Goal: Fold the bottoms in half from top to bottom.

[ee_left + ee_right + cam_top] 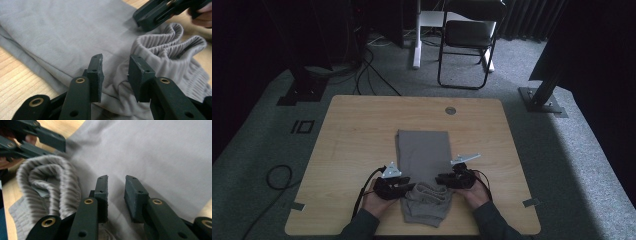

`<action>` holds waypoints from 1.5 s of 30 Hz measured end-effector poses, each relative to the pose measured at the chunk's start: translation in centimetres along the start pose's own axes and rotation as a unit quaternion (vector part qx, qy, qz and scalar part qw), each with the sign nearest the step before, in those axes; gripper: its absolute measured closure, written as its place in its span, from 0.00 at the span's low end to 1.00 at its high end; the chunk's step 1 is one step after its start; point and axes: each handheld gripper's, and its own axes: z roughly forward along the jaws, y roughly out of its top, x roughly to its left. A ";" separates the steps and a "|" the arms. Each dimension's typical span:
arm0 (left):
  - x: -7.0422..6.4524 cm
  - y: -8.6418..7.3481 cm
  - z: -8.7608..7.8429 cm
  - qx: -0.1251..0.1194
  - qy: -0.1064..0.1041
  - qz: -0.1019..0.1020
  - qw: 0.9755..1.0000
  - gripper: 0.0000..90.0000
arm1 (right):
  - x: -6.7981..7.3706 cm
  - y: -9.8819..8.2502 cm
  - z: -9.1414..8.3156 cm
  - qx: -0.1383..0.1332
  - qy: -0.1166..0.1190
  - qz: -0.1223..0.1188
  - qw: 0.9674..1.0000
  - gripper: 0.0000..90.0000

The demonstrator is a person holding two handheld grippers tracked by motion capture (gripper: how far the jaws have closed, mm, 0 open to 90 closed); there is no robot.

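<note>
Folded grey knit garment with a ribbed elastic waistband (424, 165) lies flat along the middle of the light wooden table (347, 135), long axis running away from the person, waistband end nearest them. The waistband (430, 191) is bunched into upstanding folds between the two tools.

Left hand-held gripper (409, 187) sits at the garment's left edge, by the waistband. In the left gripper view its jaws stand apart over the cloth where smooth fabric meets gathered ribbing (172, 47); cloth lies under the gap, pads not pressing on it. Released.

Right hand-held gripper (441, 178) sits at the garment's right edge, opposite the left one. In the right gripper view its jaws stand apart above smooth grey fabric, the ribbed folds (50, 185) just beside the left jaw. Nothing pinched. Released.

Black folding chair (469, 35) stands on the grey carpet beyond the table.
</note>
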 end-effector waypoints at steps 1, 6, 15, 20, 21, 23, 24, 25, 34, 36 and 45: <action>0.0 0.0 -0.2 -0.006 -0.006 0.003 1.000 0.72 | 0.0 -0.1 0.1 0.002 0.003 0.001 1.000 0.80; 0.7 0.8 -0.5 -0.019 0.019 0.005 1.000 0.70 | 1.1 -0.9 0.2 0.008 0.028 -0.001 1.000 0.80; 0.1 0.8 1.5 0.010 0.038 0.007 0.999 0.69 | 2.9 -1.9 0.0 0.016 0.037 -0.035 0.999 0.75; 0.2 0.6 1.8 0.013 0.039 0.004 0.999 0.69 | 2.3 -1.6 -0.3 -0.001 0.009 -0.029 1.000 0.70; 0.8 0.7 1.7 0.008 0.047 -0.004 0.999 0.69 | 2.3 -1.6 -0.3 -0.001 0.009 -0.029 1.000 0.69; 1.3 1.0 1.6 0.004 0.054 -0.009 0.999 0.68 | 1.5 -1.2 -0.4 -0.013 -0.023 -0.030 0.999 0.64; 1.5 1.1 1.6 0.004 0.058 -0.009 0.998 0.68 | 1.3 -1.0 -0.4 -0.014 -0.039 -0.032 0.999 0.63; 1.8 1.3 1.6 0.002 0.062 -0.010 0.998 0.68 | 1.1 -0.9 -0.4 -0.014 -0.051 -0.033 0.998 0.63; 4.3 2.8 1.2 -0.016 0.093 -0.035 0.995 0.68 | -0.6 0.3 -0.3 -0.037 -0.093 -0.023 0.995 0.59; 5.0 3.1 1.2 -0.018 0.101 -0.039 0.994 0.67 | -0.9 0.6 -0.3 -0.044 -0.100 -0.021 0.994 0.59; 8.9 5.0 1.8 -0.031 0.140 -0.065 0.988 0.66 | -4.0 3.4 0.2 -0.071 -0.139 0.000 0.988 0.62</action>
